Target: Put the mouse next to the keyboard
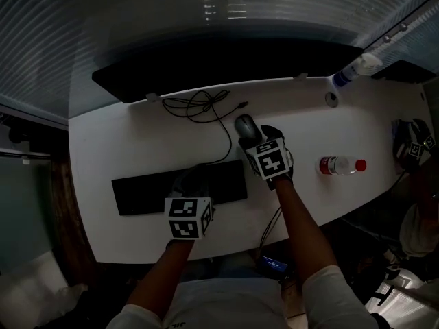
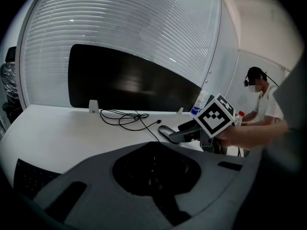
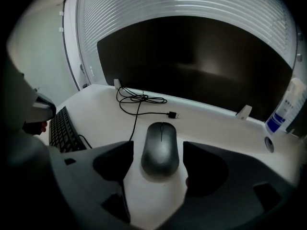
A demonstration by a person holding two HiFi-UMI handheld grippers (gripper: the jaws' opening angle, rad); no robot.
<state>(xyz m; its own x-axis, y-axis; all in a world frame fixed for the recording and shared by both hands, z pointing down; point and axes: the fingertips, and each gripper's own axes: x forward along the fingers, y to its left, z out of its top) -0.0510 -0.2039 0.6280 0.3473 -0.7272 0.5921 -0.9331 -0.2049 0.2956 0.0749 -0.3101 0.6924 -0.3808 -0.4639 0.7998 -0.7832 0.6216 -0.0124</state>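
Note:
A dark grey mouse (image 3: 160,148) lies on the white table (image 1: 137,139), to the upper right of the black keyboard (image 1: 178,187). My right gripper (image 3: 158,152) is open, with one jaw on either side of the mouse's rear and a gap to each. In the head view the mouse (image 1: 245,125) shows just beyond the right gripper (image 1: 250,139). Over the keyboard's middle hovers my left gripper (image 1: 194,184), its jaws closed together on nothing (image 2: 153,150). Seen from the left gripper view, the mouse (image 2: 165,130) lies under the right gripper's finger (image 2: 188,134).
A loose black cable (image 1: 202,107) with a USB plug (image 3: 173,114) lies behind the mouse. A dark monitor (image 1: 226,64) spans the back edge. A red-capped bottle (image 1: 341,164) lies on the right, a spray bottle (image 1: 353,69) at the back right. A person (image 2: 261,102) stands at the right.

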